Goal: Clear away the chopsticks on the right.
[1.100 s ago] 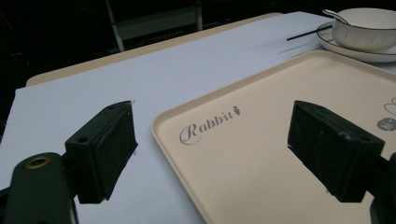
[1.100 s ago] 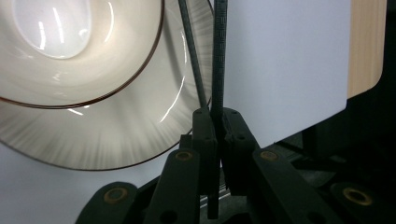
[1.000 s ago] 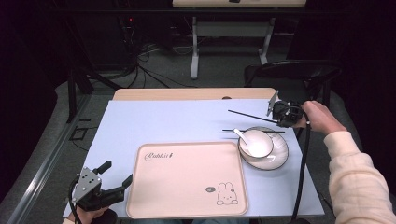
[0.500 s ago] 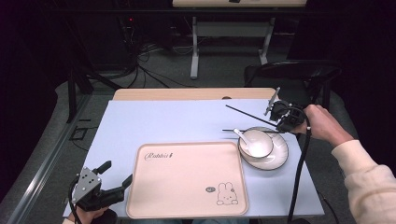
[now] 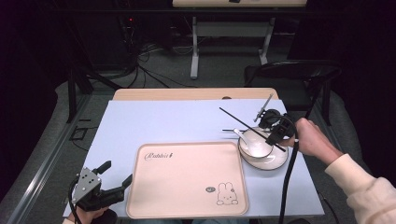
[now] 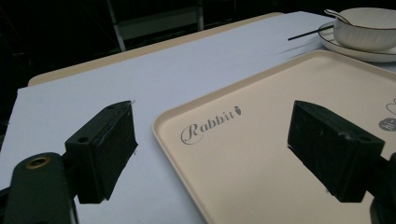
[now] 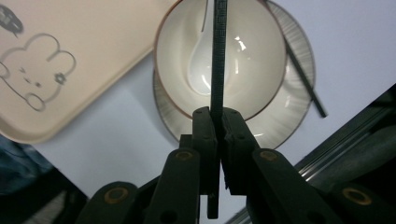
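Observation:
My right gripper [image 5: 276, 136] [image 7: 215, 116] is shut on a black chopstick [image 5: 243, 122] [image 7: 218, 56] and holds it in the air above a white bowl [image 5: 256, 144] [image 7: 261, 56]. The bowl stands on a ribbed plate [image 5: 275, 163] [image 7: 289, 116] and has a white spoon [image 5: 240, 136] [image 7: 201, 70] in it. A second black chopstick [image 5: 229, 130] [image 7: 303, 79] [image 6: 306, 33] lies across the plate's rim. My left gripper [image 5: 112, 179] [image 6: 215, 135] rests open at the table's near left corner, its jaws over the edge of a beige rabbit tray [image 5: 187, 179] [image 6: 280, 102].
A pale blue mat [image 5: 163, 121] covers the table. The tray lies at the near middle, the bowl and plate just to its right. A cable [image 5: 287, 186] trails from the right gripper along the table's right side. A dark chair [image 5: 299, 74] stands behind the table's right end.
The right gripper has carried the chopstick nearer and slightly left, to over the bowl, and the stick has swung to a steeper diagonal. The left gripper has stayed still.

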Demonstrator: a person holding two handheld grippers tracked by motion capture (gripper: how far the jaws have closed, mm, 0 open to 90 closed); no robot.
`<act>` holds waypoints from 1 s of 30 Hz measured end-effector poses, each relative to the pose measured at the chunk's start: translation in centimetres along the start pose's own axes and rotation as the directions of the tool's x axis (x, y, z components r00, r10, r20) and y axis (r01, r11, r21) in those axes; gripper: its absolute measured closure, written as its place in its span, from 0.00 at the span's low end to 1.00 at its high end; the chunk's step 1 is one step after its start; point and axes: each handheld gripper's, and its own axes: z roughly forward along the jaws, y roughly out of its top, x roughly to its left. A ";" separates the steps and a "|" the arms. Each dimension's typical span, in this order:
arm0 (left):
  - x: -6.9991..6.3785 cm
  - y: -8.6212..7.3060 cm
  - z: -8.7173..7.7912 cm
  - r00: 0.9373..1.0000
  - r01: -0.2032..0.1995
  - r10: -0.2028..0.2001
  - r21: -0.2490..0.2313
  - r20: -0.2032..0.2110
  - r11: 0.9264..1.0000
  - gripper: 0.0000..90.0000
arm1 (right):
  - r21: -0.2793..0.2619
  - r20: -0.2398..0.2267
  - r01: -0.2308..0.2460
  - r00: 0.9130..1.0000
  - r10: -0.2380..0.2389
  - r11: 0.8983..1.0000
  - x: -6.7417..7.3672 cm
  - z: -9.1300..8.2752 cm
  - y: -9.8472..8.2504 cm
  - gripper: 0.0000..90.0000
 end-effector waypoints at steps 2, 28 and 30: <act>0.0 0.0 0.0 1.000 0.001 -0.001 0.000 0.000 1.000 0.17 | 0.009 -0.017 -0.036 0.999 0.036 0.999 0.7 0.2 0.1 0.95; 0.1 -0.1 -0.1 1.000 0.012 -0.012 -0.016 -0.007 1.000 0.17 | 0.004 -0.282 -0.288 0.919 0.277 0.958 8.1 6.4 0.0 0.95; 0.0 -0.1 -0.2 1.000 0.011 -0.011 -0.019 -0.007 1.000 0.17 | 0.008 -0.300 -0.292 0.911 0.281 0.956 8.7 7.4 0.0 0.95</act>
